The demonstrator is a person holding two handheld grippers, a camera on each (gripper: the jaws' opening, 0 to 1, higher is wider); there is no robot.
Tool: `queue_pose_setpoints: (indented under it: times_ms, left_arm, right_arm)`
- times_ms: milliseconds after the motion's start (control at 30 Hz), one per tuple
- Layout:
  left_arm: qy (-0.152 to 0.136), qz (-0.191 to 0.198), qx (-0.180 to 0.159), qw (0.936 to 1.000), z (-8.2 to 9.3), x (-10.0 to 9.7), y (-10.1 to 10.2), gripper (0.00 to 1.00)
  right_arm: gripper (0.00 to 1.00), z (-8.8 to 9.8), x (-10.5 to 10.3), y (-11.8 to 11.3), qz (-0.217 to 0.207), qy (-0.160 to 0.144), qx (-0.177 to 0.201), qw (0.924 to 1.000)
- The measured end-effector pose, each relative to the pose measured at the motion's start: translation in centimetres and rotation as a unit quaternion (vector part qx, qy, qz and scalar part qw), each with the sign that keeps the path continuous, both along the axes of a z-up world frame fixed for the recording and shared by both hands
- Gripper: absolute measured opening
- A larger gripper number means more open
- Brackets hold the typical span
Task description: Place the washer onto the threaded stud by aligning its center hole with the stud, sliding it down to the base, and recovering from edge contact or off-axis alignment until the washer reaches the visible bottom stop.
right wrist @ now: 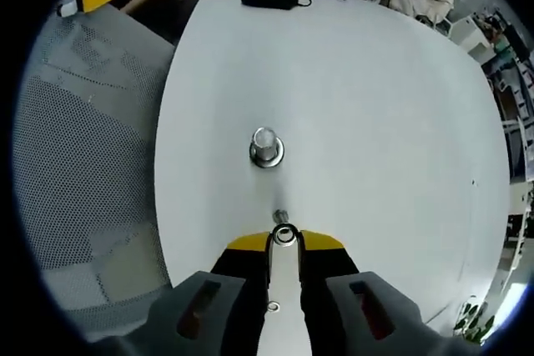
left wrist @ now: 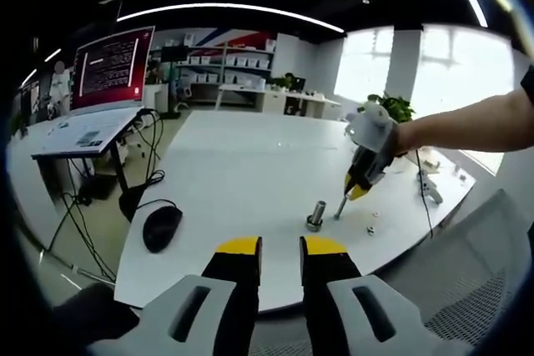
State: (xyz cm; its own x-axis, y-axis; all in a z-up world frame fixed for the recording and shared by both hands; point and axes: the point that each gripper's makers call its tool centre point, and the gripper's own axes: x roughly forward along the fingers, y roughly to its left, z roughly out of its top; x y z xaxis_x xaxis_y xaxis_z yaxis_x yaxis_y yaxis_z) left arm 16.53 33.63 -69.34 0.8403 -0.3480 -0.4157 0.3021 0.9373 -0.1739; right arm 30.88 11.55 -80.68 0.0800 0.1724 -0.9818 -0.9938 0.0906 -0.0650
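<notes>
Washer, small silver metal ring (right wrist: 284,234), is pinched at right claw (right wrist: 284,238) tips, just short of upright threaded steel stud (right wrist: 266,146) straight ahead on white bench (right wrist: 375,122); left claw (left wrist: 280,248) nearly closed, empty, farther off.
</notes>
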Motion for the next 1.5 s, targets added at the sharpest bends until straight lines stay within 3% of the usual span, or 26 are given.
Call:
queue_pose_setpoints:
  times_ms: [367,833,1500]
  left_arm:
    - [0.004,-0.002,0.005,1.0000,-0.1,0.0,0.0,0.15]
    - [0.003,0.003,0.003,1.0000,-0.1,0.2,0.1,0.15]
    - [0.005,0.004,0.009,0.9999,-0.2,0.1,0.2,0.15]
  right_arm:
    - [0.14,-0.6,-0.2,0.5,0.002,0.008,0.001,1.0000]
    - [0.14,-3.4,-0.1,0.6,0.016,0.021,-0.021,0.9994]
    - [0.14,-5.5,-0.8,0.4,0.025,0.027,-0.034,0.9988]
